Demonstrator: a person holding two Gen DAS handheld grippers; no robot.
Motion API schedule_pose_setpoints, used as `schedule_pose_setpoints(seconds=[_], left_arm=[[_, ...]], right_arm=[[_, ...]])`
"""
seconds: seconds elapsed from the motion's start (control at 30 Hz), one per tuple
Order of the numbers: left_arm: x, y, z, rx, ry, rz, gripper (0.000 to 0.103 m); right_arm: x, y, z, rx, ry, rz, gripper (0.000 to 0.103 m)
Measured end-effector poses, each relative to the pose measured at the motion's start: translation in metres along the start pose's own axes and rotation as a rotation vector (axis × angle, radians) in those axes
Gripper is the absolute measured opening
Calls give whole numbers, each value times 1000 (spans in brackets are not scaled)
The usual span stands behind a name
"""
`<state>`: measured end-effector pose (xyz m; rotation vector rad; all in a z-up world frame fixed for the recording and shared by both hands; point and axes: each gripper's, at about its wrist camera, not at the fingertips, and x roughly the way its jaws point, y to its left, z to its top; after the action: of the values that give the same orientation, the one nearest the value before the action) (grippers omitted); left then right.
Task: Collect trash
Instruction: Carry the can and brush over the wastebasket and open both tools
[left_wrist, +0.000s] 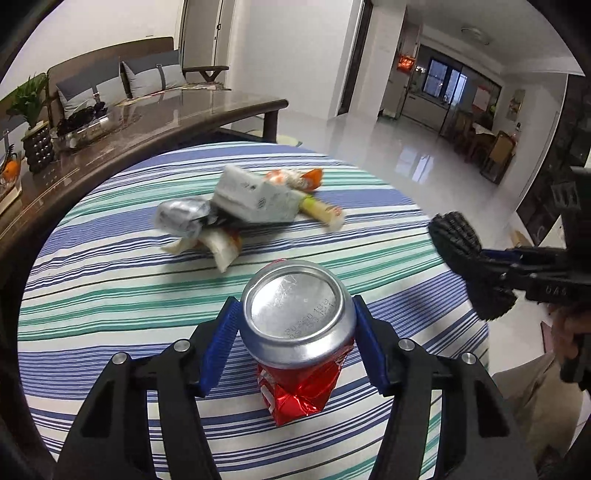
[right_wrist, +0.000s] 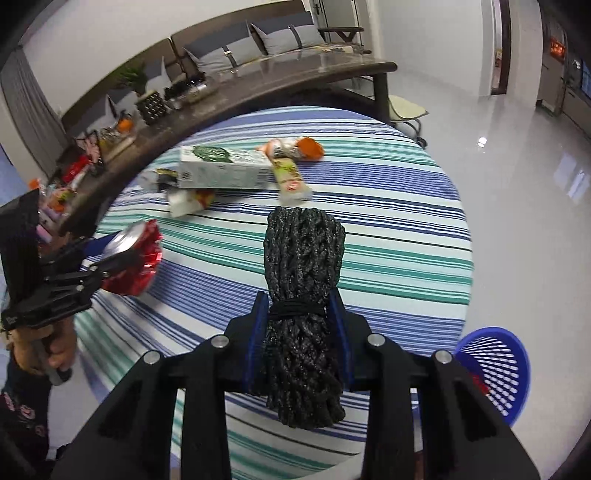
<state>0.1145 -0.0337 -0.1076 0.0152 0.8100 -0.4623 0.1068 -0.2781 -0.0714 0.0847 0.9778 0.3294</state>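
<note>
Red crushed can (left_wrist: 299, 332) clamped in left gripper (left_wrist: 295, 332), black rope bundle (right_wrist: 303, 325) gripped by right gripper (right_wrist: 300, 332), above striped table (right_wrist: 388, 236)

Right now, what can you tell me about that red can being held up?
The red can is a crushed drinks can of thin shiny metal. Its red body is crumpled and creased, with part of a white marking showing, while its round silver end, stamped with small printed code, faces the left camera. The left gripper clamps it between two blue fingers, holding it up above the striped tablecloth. Nothing else touches it.
</note>
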Motion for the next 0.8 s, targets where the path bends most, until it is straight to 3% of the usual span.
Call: schedule_pose_setpoints(seconds=[0.33,0.8], left_arm=[[19,-67,16,44,13,-95,60],[74,-221,38,184,76,-277,60]], right_arm=[[-31,-42,-9,89,-61,-1,32],[-73,-188,-65,312,-90,-152,32]])
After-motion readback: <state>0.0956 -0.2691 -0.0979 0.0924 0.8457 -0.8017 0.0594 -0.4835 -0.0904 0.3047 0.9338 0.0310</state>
